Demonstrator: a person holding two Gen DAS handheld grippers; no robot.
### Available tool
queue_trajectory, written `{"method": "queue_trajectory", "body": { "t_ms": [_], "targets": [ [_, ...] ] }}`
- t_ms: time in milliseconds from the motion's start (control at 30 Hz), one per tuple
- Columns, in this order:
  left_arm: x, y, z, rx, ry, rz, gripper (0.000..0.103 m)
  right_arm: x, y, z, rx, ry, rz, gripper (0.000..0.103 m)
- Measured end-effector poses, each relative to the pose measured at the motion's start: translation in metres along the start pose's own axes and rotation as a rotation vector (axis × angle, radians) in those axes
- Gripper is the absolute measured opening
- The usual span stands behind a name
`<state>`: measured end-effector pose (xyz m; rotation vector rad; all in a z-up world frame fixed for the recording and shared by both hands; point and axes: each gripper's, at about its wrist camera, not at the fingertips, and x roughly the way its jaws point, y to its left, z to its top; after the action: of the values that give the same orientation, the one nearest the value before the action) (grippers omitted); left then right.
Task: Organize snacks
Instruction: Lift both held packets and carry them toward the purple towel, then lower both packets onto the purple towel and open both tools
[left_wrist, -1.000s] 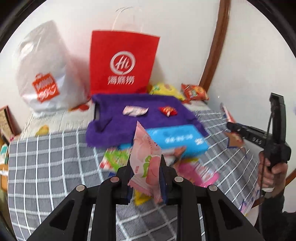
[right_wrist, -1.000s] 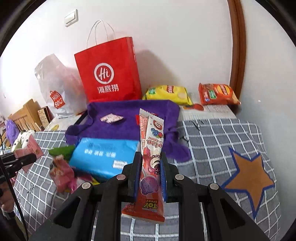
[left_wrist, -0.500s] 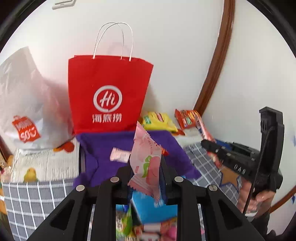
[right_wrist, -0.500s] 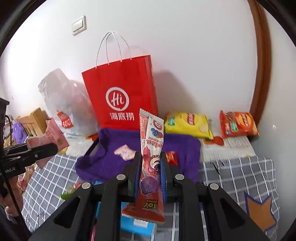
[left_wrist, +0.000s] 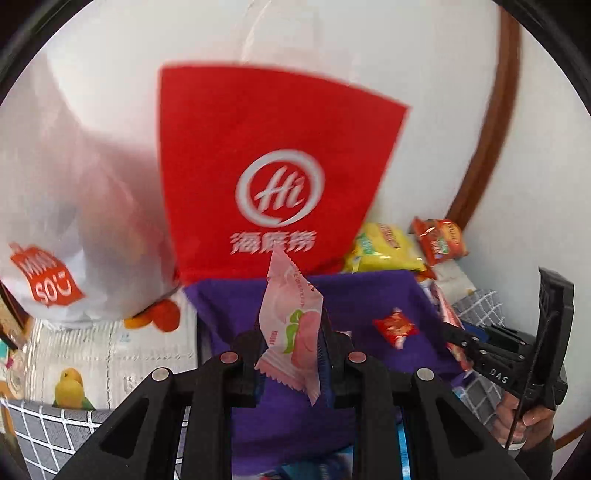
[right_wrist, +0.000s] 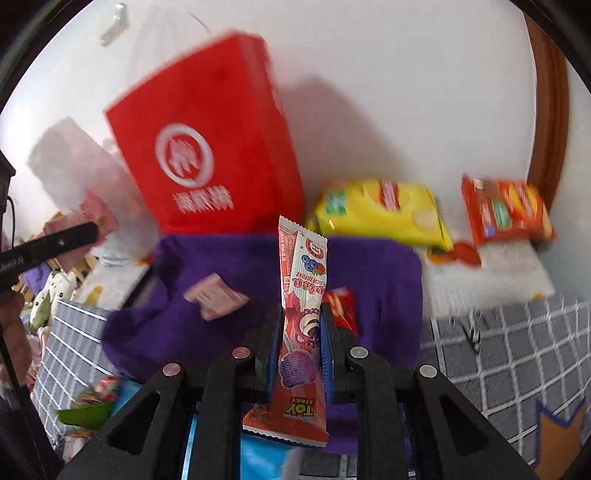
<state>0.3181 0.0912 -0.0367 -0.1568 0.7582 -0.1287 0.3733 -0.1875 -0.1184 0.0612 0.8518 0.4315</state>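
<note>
The left hand-held gripper (left_wrist: 290, 349) is clamped on a small pink snack packet (left_wrist: 291, 328), a glossy pillow-shaped wrapper with crimped, saw-toothed ends that stands upright between the black fingers. The right hand-held gripper (right_wrist: 299, 341) pinches a long snack stick (right_wrist: 301, 325), a slim, shiny red-and-white foil sleeve with cartoon print, also held upright. Both hover above a fuzzy purple cloth (right_wrist: 384, 280) spread on a grey checked surface (right_wrist: 517, 343). On the cloth lie a flat pale pink packet (right_wrist: 214, 295) and a small red packet (left_wrist: 395, 326). Behind the cloth, against the white wall, stands a stiff red paper bag (left_wrist: 273, 166), with a crinkled white plastic bag (left_wrist: 62, 206) to its left. A puffy yellow chip bag (right_wrist: 384, 210) and an orange snack bag (right_wrist: 506, 210) lie to the right.
</note>
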Motion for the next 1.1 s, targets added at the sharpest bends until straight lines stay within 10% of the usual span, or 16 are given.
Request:
{"method": "queue_trajectory", "body": {
  "t_ms": [700,1100],
  "targets": [
    [0.084,0.008,-0.035,-0.083,0.285,0.006,0.022,0.027,-0.028,-0.024,0.075,0.007,0.020,0.024],
    [0.100,-0.005,-0.044,-0.063,0.345,0.001,0.022,0.012,-0.018,-0.021,0.018,-0.031,0.048,0.046]
  ]
}}
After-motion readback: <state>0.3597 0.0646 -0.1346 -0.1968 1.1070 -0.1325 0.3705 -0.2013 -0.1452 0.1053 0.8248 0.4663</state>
